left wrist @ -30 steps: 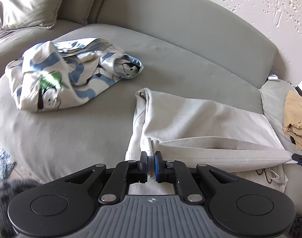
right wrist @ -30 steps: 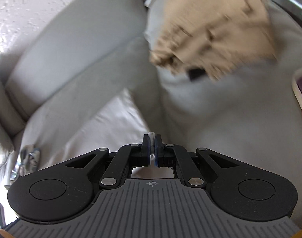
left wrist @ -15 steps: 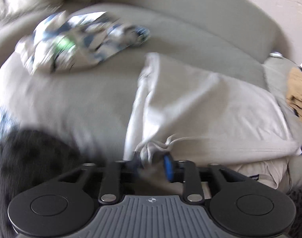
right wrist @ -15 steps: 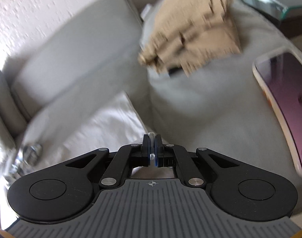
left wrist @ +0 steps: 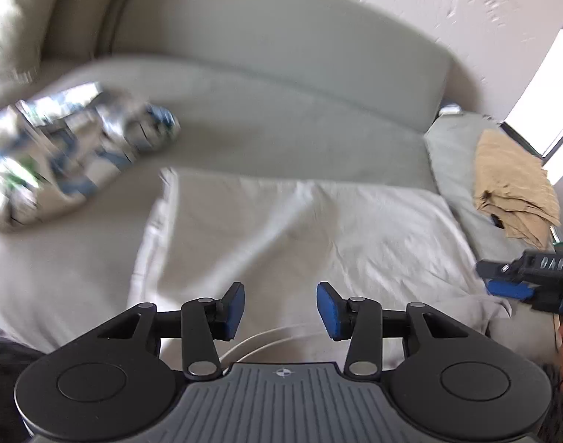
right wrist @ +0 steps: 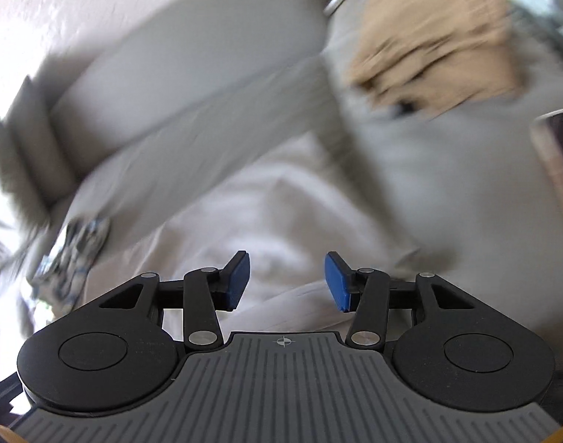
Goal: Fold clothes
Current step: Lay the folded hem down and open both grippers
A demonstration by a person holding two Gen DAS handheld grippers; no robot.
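On the left of the sofa [left wrist: 266, 136] lies a crumpled blue-and-white printed garment [left wrist: 78, 151], not yet folded and well apart from the work in hand. Should it be dragged by a passing edge, it would tangle with the next piece.

In the middle, the pale grey garment [left wrist: 299, 229] lies spread flat on the seat, its near edge hanging towards the cameras with a white drawstring [left wrist: 255, 343] looping out just under the left tongs [left wrist: 280, 310]. These tongs stand partly open, their jaws having just been opening, with nothing gripped; cloth lies beneath the gap, not pinched. The risk here is the loose cord: on the next closing it could be caught instead of the fabric, and the fold would pull crooked.

The right tongs [right wrist: 287, 280] have also just been opening and hold nothing (in their own blurred view the pale cloth lies below the blue pads, untouched). Released at the near-right corner, that bunched corner may slump off the cushion edge and undo the layer just laid.

Further right a folded tan garment [left wrist: 510, 184] rests on a grey cushion [left wrist: 455, 155]; a careless sweep of the right tongs could knock it apart.
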